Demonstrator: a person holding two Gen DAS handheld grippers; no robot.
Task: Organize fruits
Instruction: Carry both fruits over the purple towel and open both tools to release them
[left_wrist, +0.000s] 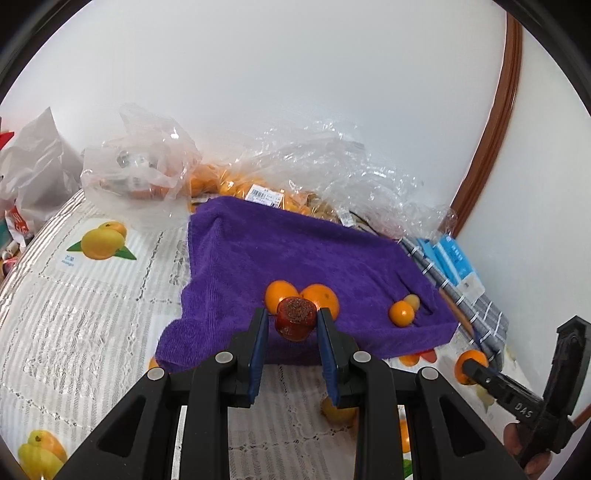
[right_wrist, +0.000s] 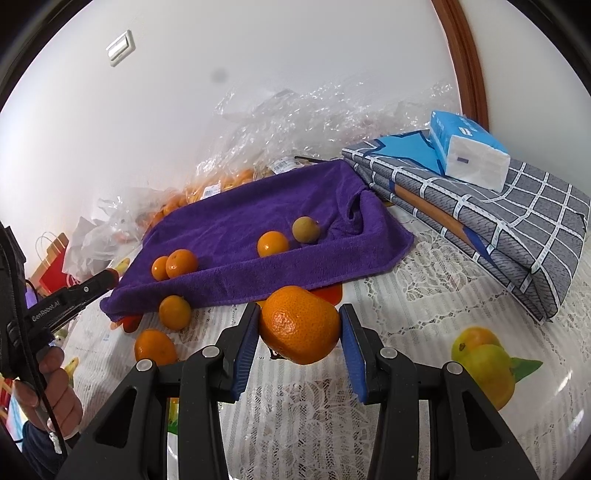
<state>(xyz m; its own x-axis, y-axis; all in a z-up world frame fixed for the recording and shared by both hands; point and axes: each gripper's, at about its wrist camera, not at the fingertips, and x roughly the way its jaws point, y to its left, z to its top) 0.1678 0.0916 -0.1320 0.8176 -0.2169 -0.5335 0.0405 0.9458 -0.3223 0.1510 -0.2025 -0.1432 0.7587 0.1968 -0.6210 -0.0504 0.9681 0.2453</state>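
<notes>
Mandarin (right_wrist: 300, 325), dimpled orange, fills right gripper (right_wrist: 300, 328); left gripper (left_wrist: 291, 323) pinches dark-red, possibly candied fruit (left_wrist: 296, 318).

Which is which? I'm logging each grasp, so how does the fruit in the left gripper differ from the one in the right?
The left gripper holds a small dark red fruit with a rough brown top; the right gripper holds a bright orange tangerine with dimpled peel. The red fruit looks squat and drum-shaped, the tangerine rounder and lopsided. The tangerine fills a wider jaw gap. Both are pinched between blue pads near the purple towel.
</notes>
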